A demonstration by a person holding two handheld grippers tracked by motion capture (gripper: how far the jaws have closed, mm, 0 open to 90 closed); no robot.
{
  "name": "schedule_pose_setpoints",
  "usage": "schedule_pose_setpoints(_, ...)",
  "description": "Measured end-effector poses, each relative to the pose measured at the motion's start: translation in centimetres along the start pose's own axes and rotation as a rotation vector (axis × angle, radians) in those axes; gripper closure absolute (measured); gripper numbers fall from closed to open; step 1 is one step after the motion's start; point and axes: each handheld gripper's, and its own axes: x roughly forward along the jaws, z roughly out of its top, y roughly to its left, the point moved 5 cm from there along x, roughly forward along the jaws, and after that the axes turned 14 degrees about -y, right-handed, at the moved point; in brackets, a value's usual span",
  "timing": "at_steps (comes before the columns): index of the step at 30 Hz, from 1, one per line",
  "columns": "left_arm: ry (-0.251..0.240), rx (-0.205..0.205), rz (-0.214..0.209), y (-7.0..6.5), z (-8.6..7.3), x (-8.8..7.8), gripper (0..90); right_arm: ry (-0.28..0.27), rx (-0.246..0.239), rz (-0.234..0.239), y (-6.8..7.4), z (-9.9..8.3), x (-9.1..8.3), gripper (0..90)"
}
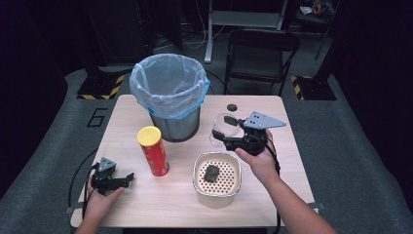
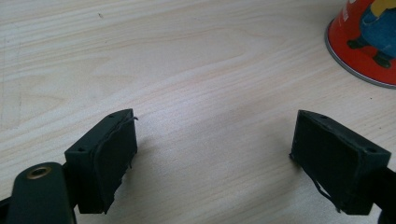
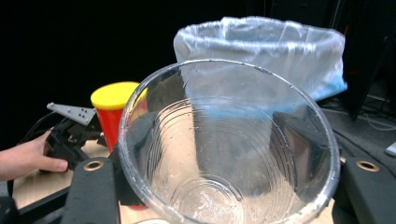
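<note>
Near edge, left: left gripper [image 1: 127,177] resting on wooden table [image 1: 272,112], jaws apart, nothing between. Centre: perforated white container [image 1: 217,175], red canister [image 1: 153,150] with yellow lid. Right: right gripper [image 1: 225,138] clamped on clear plastic cup [image 1: 223,127], raised above table. Far: lined bin [image 1: 169,95].

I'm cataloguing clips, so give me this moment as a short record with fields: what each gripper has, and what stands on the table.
right gripper: shut on a clear plastic cup, held above the table
left gripper: open, nothing between its jaws, low over the wooden table
bin: metal waste bin with pale blue liner, at the far side
can: red chip can with yellow lid, upright
container: cream container with perforated insert, a dark lump on it
small item: black round cap near the far edge
</note>
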Motion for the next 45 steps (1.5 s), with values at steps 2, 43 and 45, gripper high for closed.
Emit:
schedule_pose_setpoints(2,0.001,0.001,0.000,0.0,0.0,0.0,13.8,0.019,0.007,-0.001,0.1,0.7,0.4,33.6)
schedule_pose_setpoints(43,0.001,0.004,-0.010,-0.3,0.0,-0.1,13.6,0.003,0.006,-0.019,-1.6,11.5,10.3,31.9)
schedule_pose_setpoints(45,0.019,0.005,-0.026,-0.3,-0.1,-0.2,12.8,0.007,0.016,-0.028,-2.0,11.7,11.5,31.6)
